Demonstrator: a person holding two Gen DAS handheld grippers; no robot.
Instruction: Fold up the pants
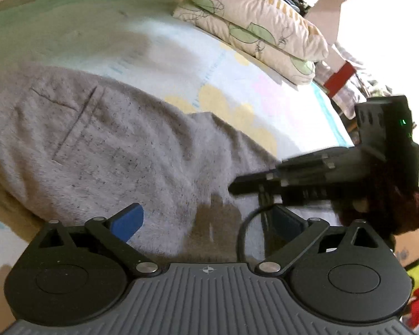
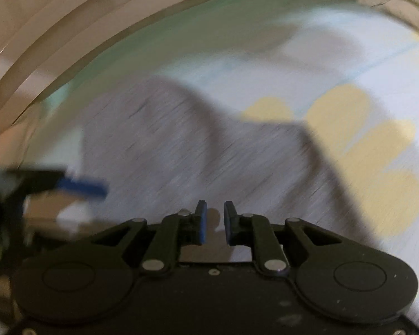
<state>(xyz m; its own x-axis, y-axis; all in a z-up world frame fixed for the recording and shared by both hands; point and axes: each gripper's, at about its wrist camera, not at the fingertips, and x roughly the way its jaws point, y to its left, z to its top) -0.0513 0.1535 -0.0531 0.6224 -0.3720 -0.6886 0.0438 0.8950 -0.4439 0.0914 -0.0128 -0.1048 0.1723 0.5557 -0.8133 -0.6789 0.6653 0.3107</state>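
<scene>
One pair of grey pants (image 1: 103, 139) lies spread on the bed sheet (image 1: 159, 55), filling the left and middle of the left wrist view. The cloth is a fuzzy, speckled knit, and one stitched rectangular back pocket (image 1: 69, 122) shows on its left part. The sheet beneath is pale, with a green band along its far edge and a cluster of rounded yellow patches to the right of the pants.

The left gripper (image 1: 206, 223) hangs low over the near part of the pants with its jaws spread wide — one blue pad (image 1: 127, 223) shows clearly at left, the other sits in shadow at right, and nothing lies between them. Further right, two pillows (image 1: 254, 28) are stacked at the head of the bed, cream cotton printed with green leaves and an orange dashed border. Below them the right gripper (image 1: 237, 185) comes in from the right edge, black and boxy, with a small green light on its body; a dark red knitted sleeve (image 1: 405, 206) covers the arm behind it.

The right wrist view is heavily blurred. At its left edge one blue fingertip of the left gripper (image 2: 81, 185) shows. In the middle the grey pants (image 2: 181, 145) lie across the sheet (image 2: 293, 55). The right gripper (image 2: 215, 220) has its two blue pads close together but apart — a narrow gap, with no cloth caught in it.
</scene>
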